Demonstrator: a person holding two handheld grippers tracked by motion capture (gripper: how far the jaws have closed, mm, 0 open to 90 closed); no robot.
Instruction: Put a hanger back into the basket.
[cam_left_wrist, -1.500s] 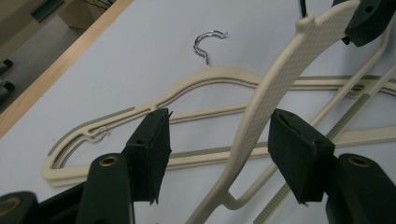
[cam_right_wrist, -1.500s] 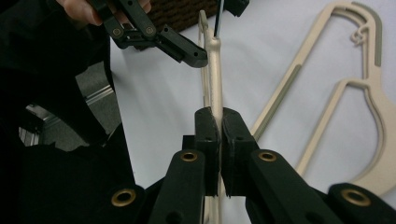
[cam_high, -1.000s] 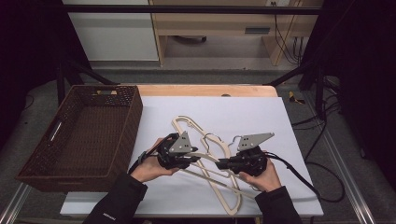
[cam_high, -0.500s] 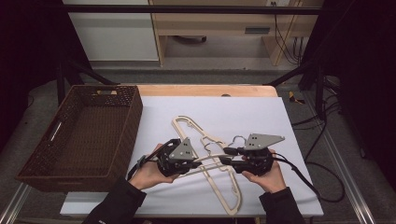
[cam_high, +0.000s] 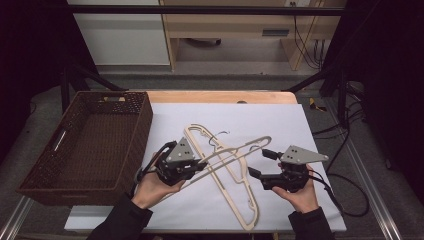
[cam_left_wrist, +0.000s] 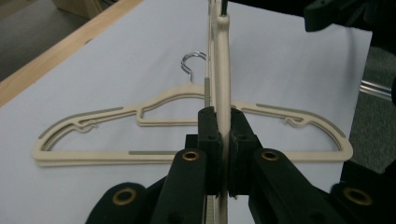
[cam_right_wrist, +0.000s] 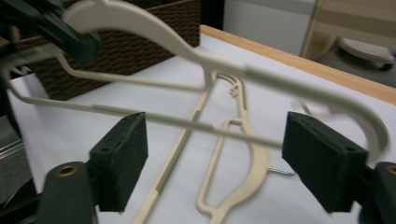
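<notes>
While the left gripper (cam_high: 200, 165) is seen in its own view with both jaws pressed flat against the edge of a cream hanger (cam_left_wrist: 223, 79), that lifted hanger is held clamped and raised off the desk, slanting up toward the right gripper (cam_high: 257, 164) in the high view. The jaws of the right gripper have just been opening and are observed spread wide; in the right gripper view the lifted hanger (cam_right_wrist: 196, 58) crosses above and between the two pads (cam_right_wrist: 121, 158) without being pressed by either. In the high view the free end of the lifted hanger (cam_high: 250, 144) is noted just beside the right gripper, apart from its jaws.

A second cream hanger (cam_high: 235, 195) is recorded lying flat on the white sheet (cam_high: 300, 130), crossed beneath the lifted one; in the left gripper view its metal hook (cam_left_wrist: 191, 63) is seen pointing away from the camera. The white sheet covers most of the wooden desk (cam_high: 220, 96), whose bare far edge is left exposed. A dark brown wicker basket (cam_high: 37, 175) is set at the left side of the desk, touching the edge of the sheet, near the left hand (cam_high: 150, 187). The right hand (cam_high: 300, 195) is seen at the sheet's near right part, with a black cable (cam_high: 345, 200) trailing from its gripper.
</notes>
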